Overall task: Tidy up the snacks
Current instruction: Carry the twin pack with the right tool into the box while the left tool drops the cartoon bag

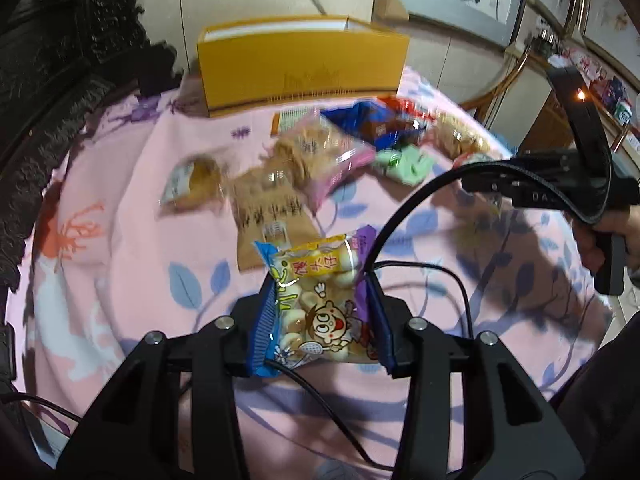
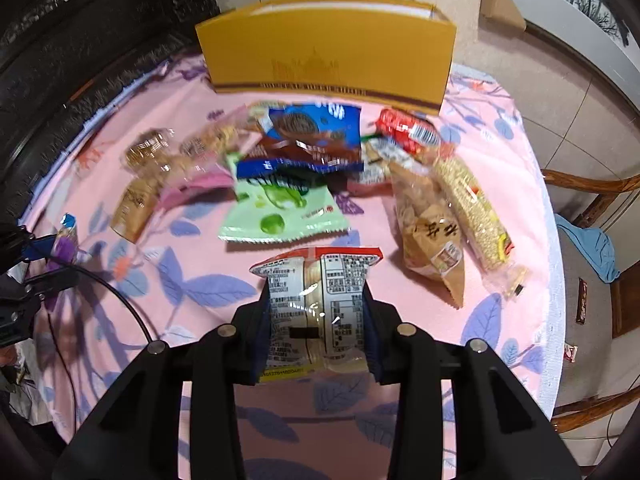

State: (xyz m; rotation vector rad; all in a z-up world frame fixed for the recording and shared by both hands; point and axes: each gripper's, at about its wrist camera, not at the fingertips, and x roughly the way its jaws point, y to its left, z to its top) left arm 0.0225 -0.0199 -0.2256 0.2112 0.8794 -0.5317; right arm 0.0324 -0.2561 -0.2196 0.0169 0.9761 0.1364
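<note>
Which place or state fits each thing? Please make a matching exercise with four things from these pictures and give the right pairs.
Things:
1. cartoon snack packet
2. white printed packet
3. yellow box
4. green packet

Places or states:
A. stands at the far edge of the pink cloth
B. lies flat on the cloth, in front of the blue cookie bag
C. held in the left gripper
D. held in the right gripper

Pairs: 1-C, 2-D, 3-A, 4-B

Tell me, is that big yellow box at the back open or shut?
Open. The yellow box shows no lid, and its white inner wall is visible behind the front panel. Its contents cannot be seen.
</note>
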